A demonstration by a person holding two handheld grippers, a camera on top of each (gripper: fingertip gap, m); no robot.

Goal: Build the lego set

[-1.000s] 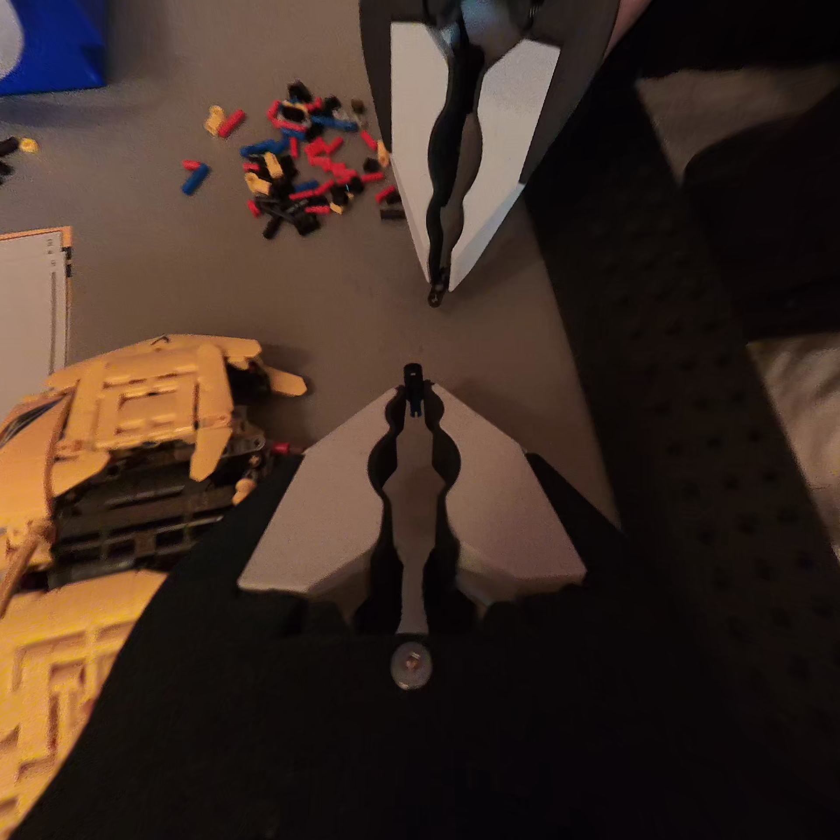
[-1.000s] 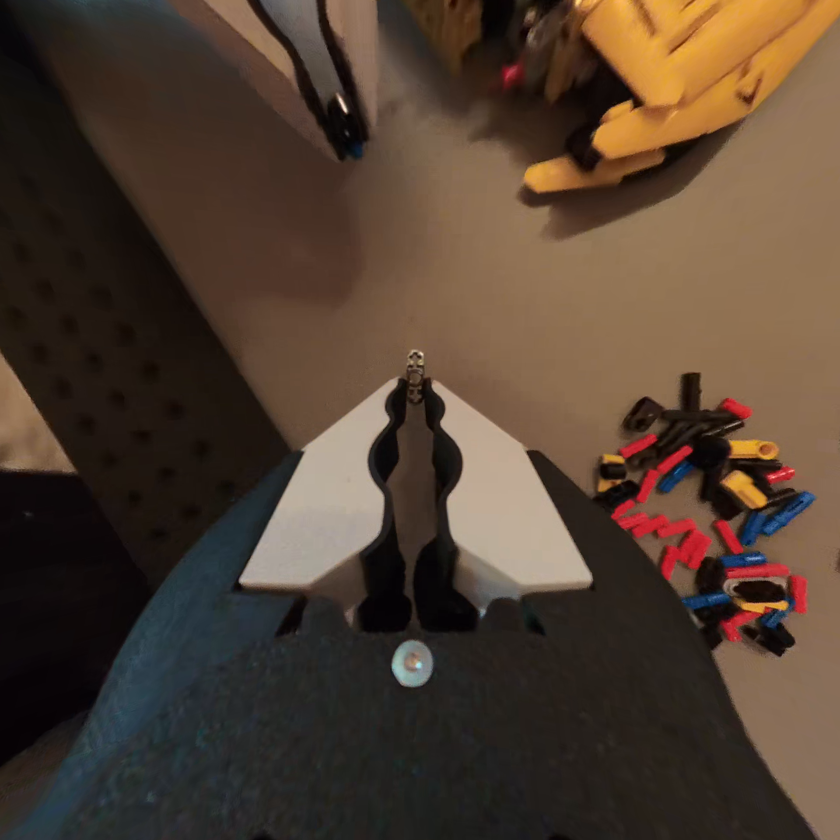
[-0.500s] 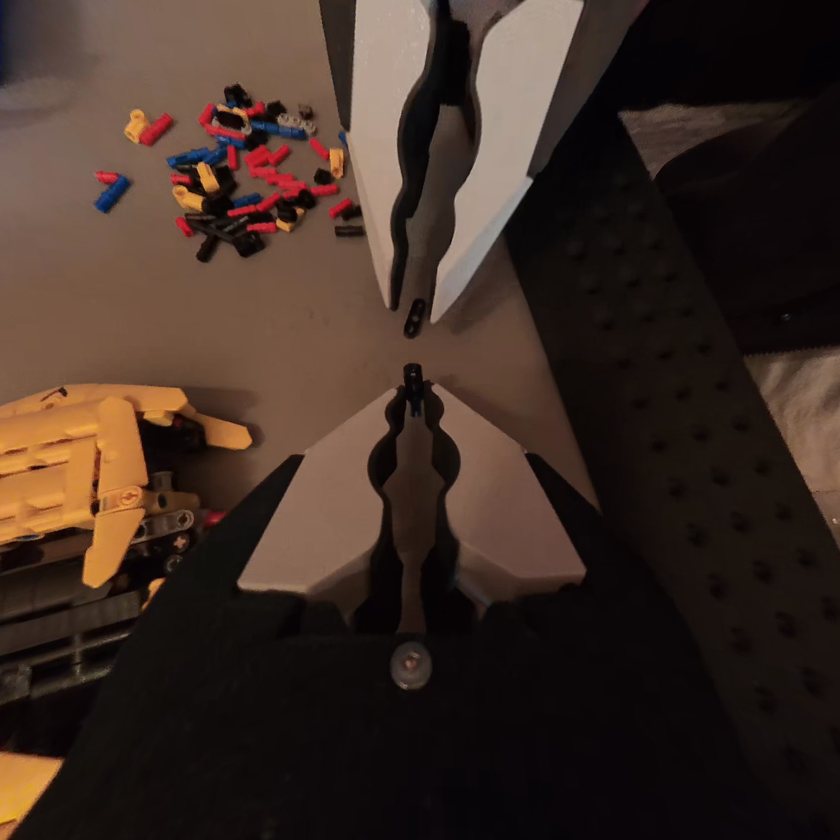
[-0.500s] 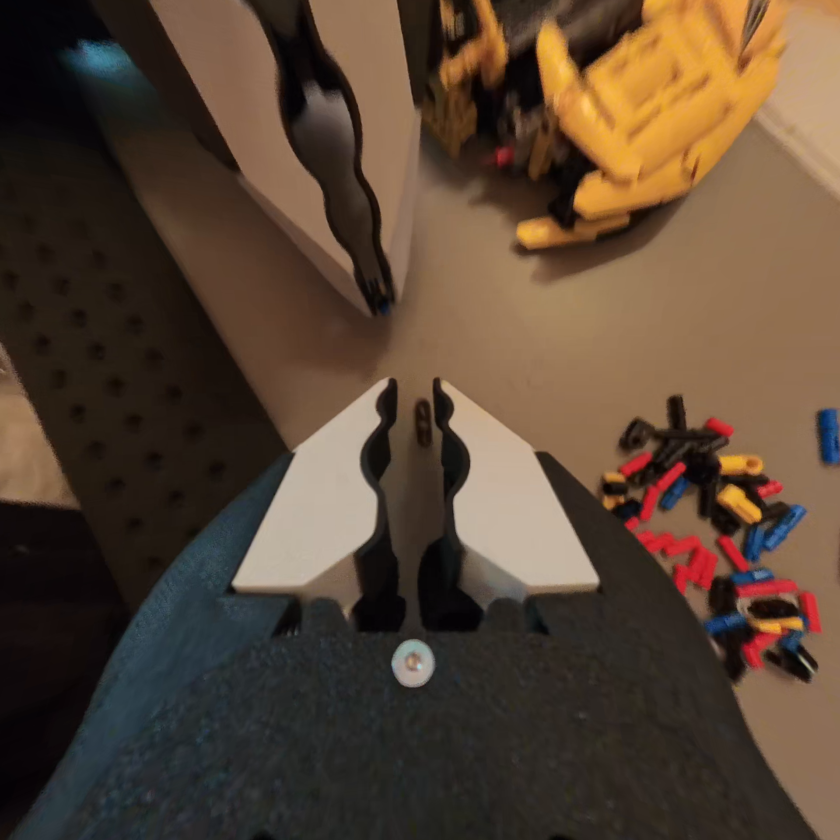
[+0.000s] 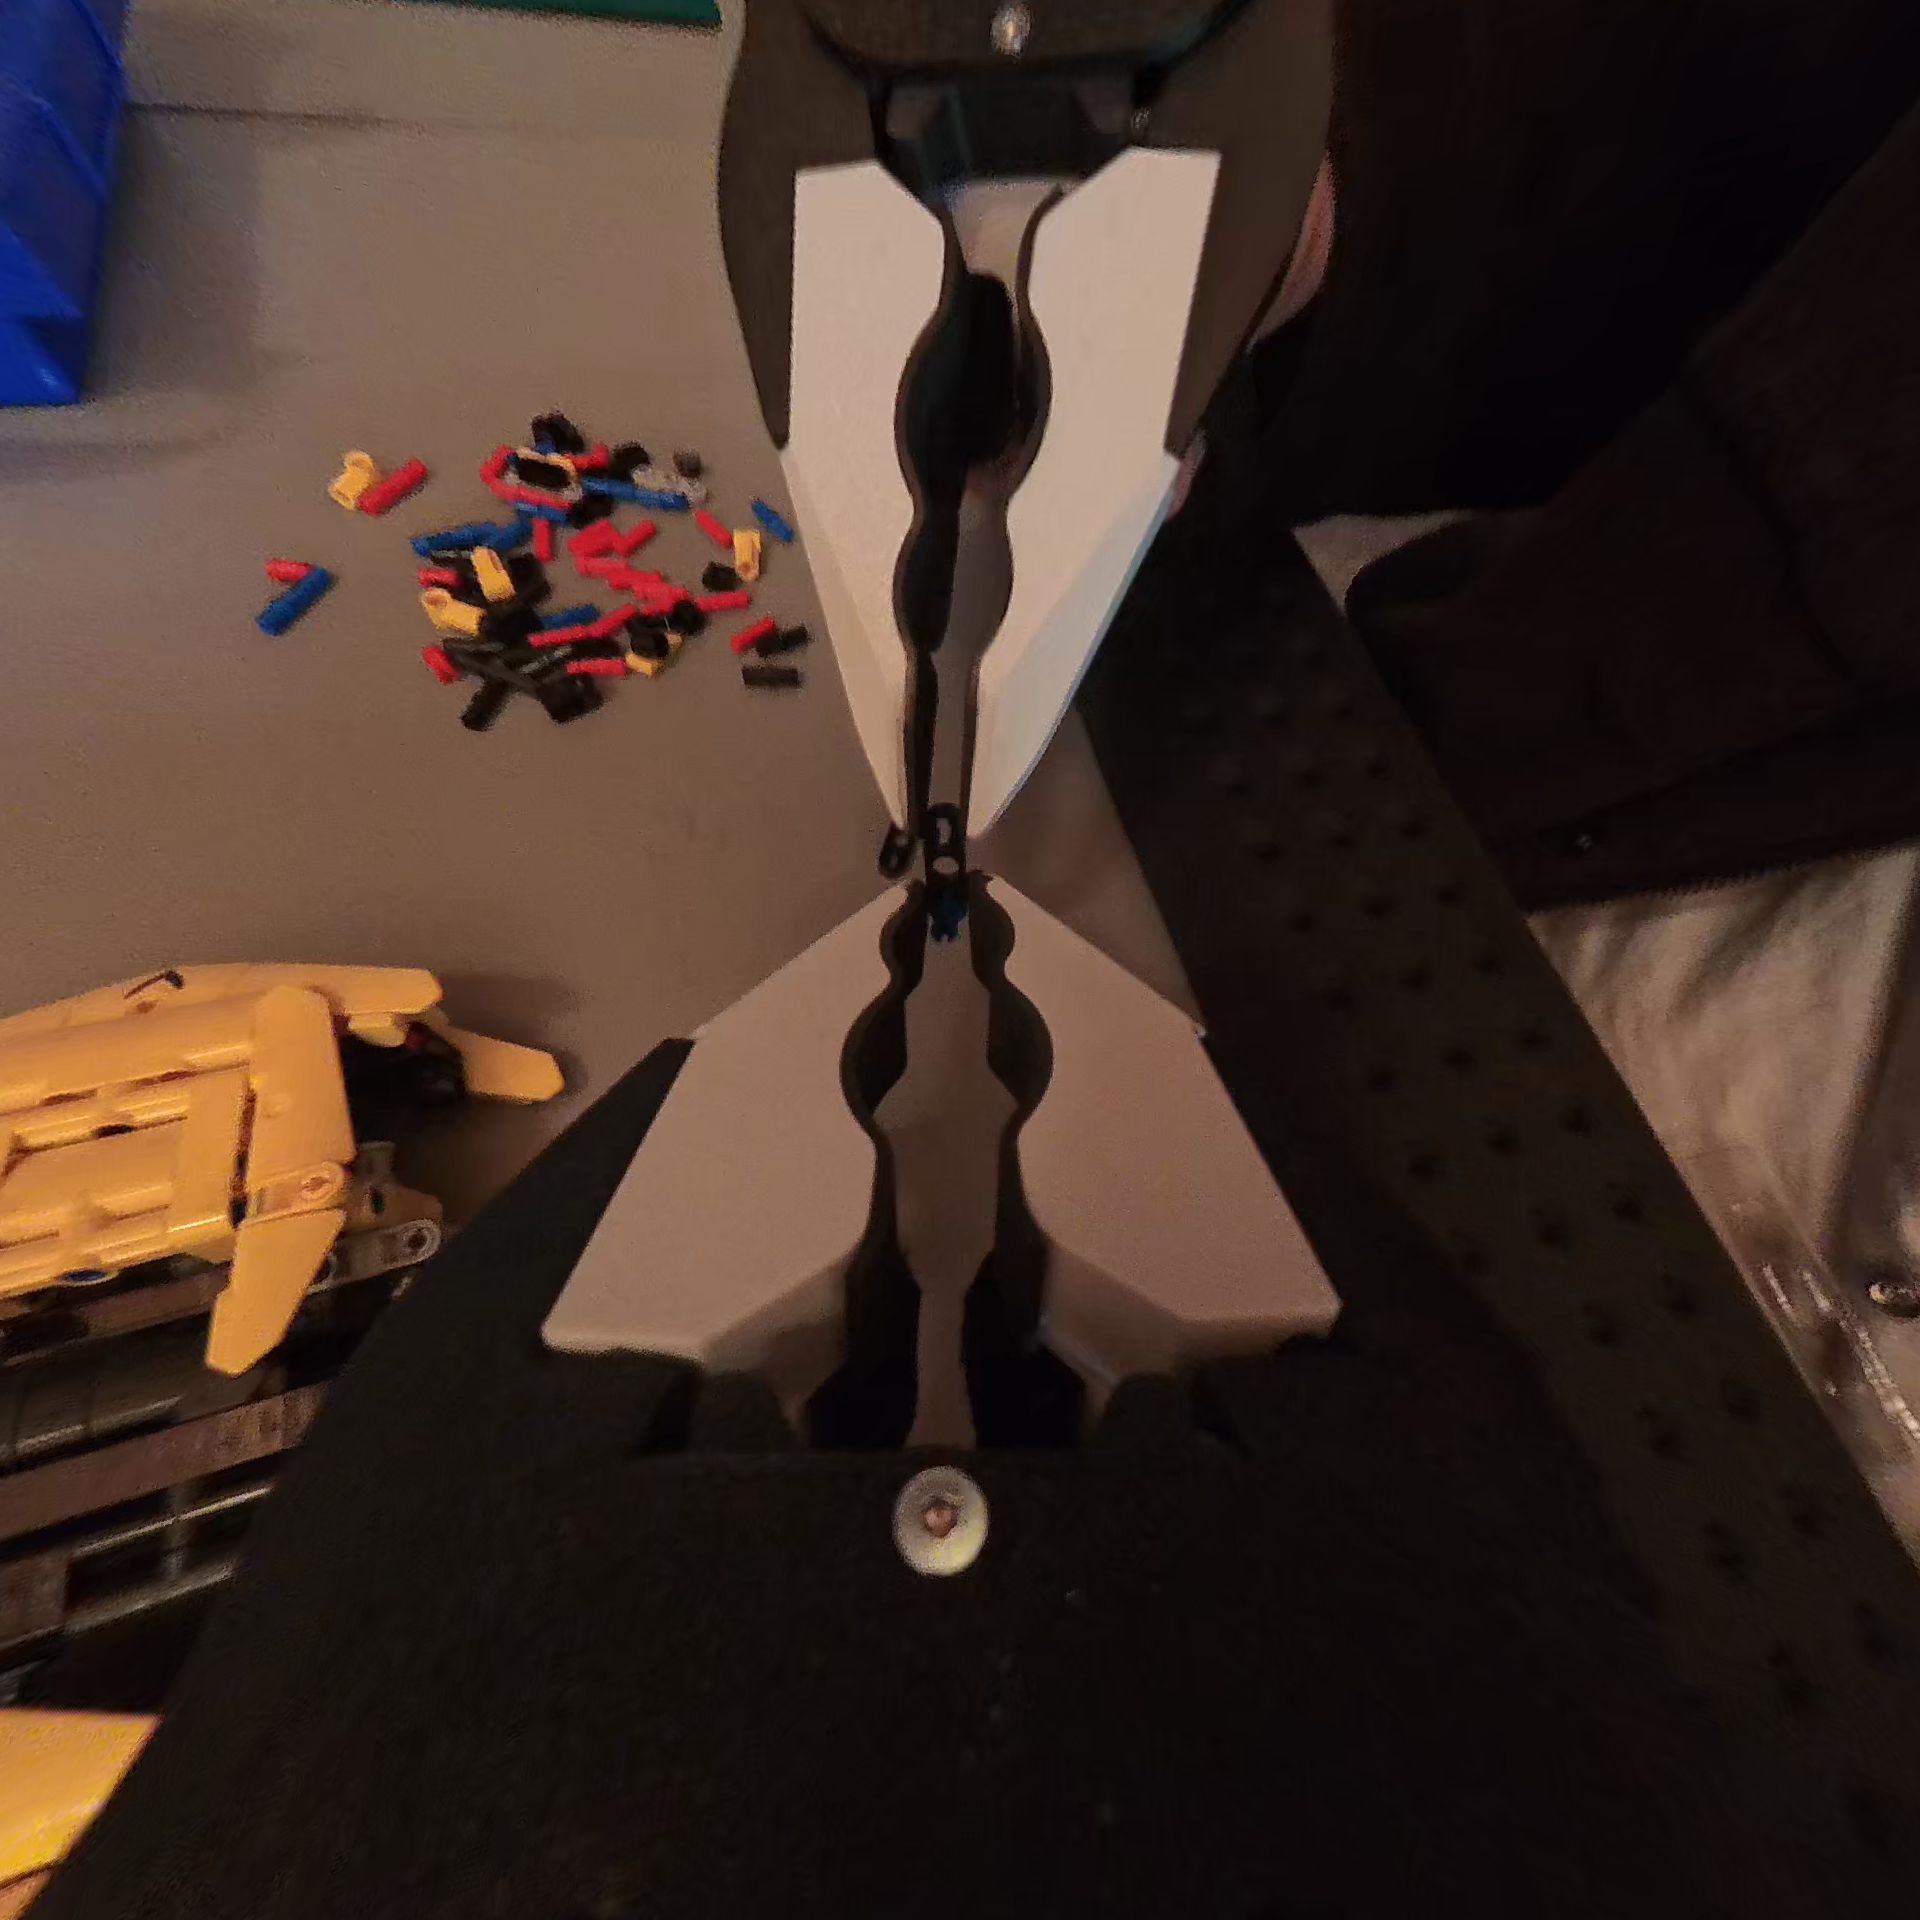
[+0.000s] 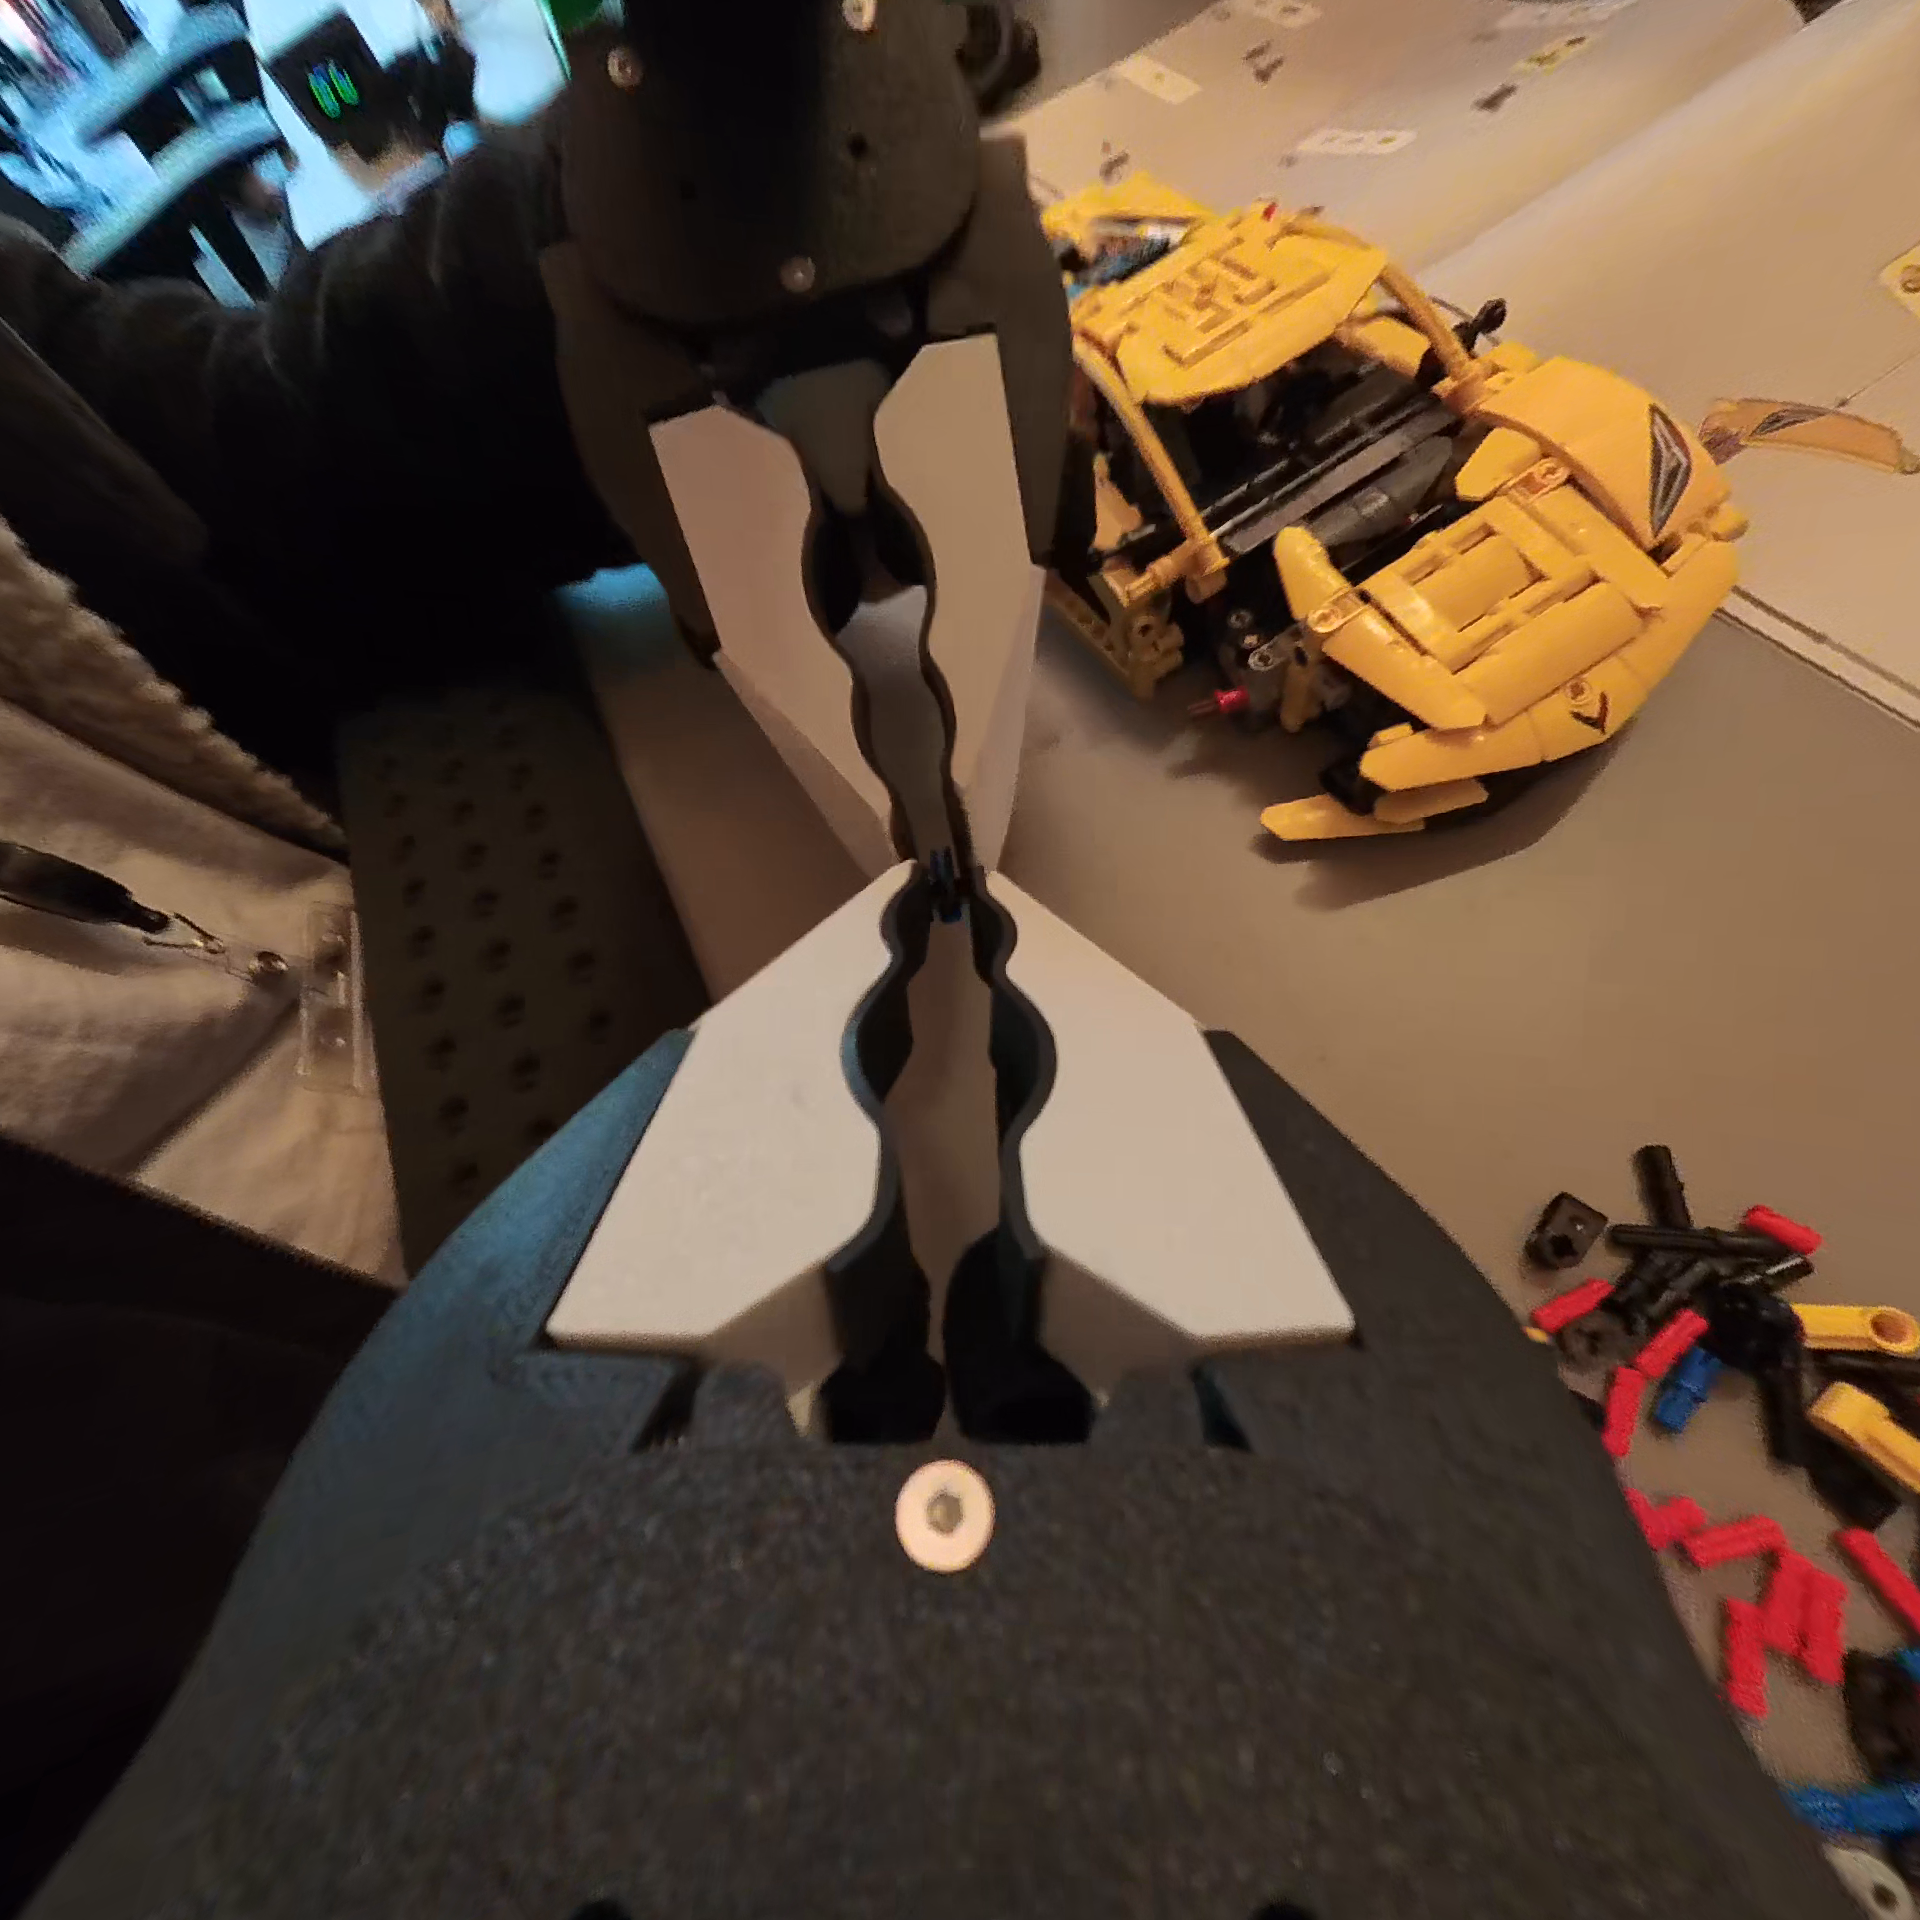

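My left gripper (image 5: 940, 902) is shut on a small black and blue pin (image 5: 945, 914). My right gripper (image 5: 940, 826) comes in from the top of the left wrist view, shut on a small black connector (image 5: 941, 842) with holes. The two grippers meet tip to tip above the grey table (image 5: 623, 852), and pin and connector touch. In the right wrist view my right gripper (image 6: 945, 896) is at the bottom, my left gripper (image 6: 940, 847) comes from above, and the blue pin (image 6: 943, 888) shows between the tips. The connector is mostly hidden there.
A partly built yellow car (image 5: 187, 1143) (image 6: 1403, 540) stands on the table. A pile of red, blue, black and yellow loose pieces (image 5: 582, 582) (image 6: 1745, 1403) lies nearby. A black perforated strip (image 5: 1403, 1039) runs along the table edge. A blue bin (image 5: 42, 208) is at the far left. Only a small space, under 4 cm, lies between the two pairs of fingers.
The two grippers have closed the gap and now meet tip to tip. The right gripper's jaws, slightly apart half a second ago, have closed on the connector. The right view has tilted up.
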